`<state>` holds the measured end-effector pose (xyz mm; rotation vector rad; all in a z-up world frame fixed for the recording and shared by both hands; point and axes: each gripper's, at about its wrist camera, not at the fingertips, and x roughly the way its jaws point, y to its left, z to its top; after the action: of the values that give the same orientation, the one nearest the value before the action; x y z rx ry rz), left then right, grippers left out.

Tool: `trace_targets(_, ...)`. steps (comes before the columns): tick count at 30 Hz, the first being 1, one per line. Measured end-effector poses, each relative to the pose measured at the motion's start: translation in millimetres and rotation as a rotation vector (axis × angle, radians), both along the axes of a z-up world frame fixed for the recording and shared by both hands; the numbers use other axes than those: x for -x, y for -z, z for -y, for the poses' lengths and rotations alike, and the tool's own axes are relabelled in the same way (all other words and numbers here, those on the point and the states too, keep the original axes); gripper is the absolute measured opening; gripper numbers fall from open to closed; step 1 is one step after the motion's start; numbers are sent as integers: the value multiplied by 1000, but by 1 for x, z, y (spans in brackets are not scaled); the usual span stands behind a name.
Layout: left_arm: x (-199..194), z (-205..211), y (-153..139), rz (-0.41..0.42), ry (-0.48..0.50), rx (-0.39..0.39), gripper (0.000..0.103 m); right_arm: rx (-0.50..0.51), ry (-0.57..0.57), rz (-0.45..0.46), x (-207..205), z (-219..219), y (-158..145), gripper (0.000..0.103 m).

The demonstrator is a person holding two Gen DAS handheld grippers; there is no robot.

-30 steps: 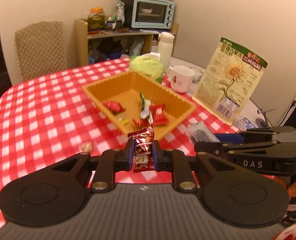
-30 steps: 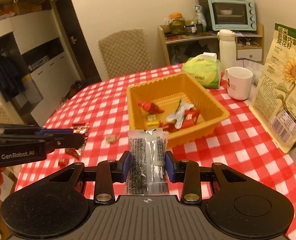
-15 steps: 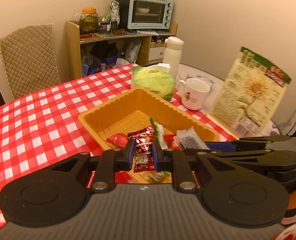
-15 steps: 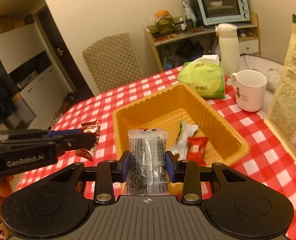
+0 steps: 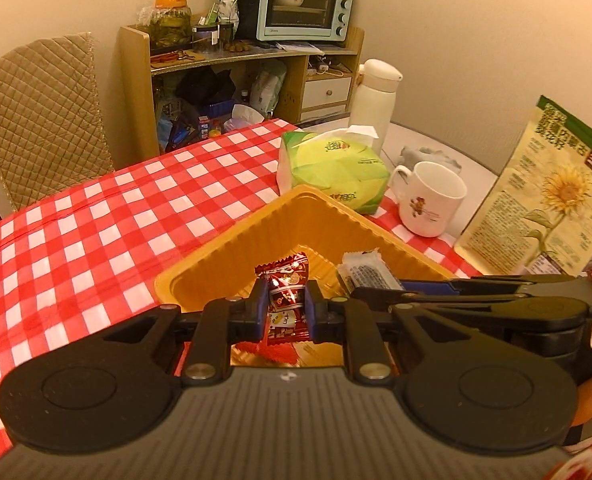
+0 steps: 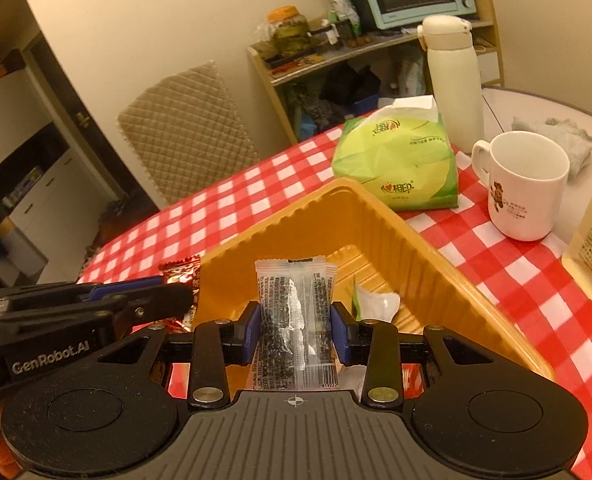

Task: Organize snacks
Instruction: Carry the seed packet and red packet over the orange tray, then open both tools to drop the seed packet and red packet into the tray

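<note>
Both snacks over the tray, drop not yet made.

Left tool (image 5: 286, 310) clamped on red candy wrapper (image 5: 287, 304), right tool (image 6: 295, 330) pinched shut on clear black-sesame packet (image 6: 294, 320), both above orange tray (image 6: 427, 256) on checkered table (image 5: 76, 232). Few wrapped snacks already inside; releasing both left.

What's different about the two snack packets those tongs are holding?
The red snack packet in the left tongs is foil-shiny, printed and narrow. The clear snack packet in the right tongs is see-through with dark contents, wider and longer. Both stand upright, pinched at the sides, over the orange tray.
</note>
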<state>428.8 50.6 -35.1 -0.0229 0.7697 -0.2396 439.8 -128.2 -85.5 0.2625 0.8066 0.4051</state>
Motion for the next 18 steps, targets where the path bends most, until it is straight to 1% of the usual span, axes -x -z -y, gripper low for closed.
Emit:
trace_targets(8,-25,-10,16,-16,2,-2,17,5,32,-34,-29,-11,18,38)
trace_targets(15,-32,-19,25,-33,-2,8,17,13,52,-45,-42,-20,27,38)
trace_targets(18,-33,-23,27,-35,-6,11,17,14,77,-44,-45,-19,28,38)
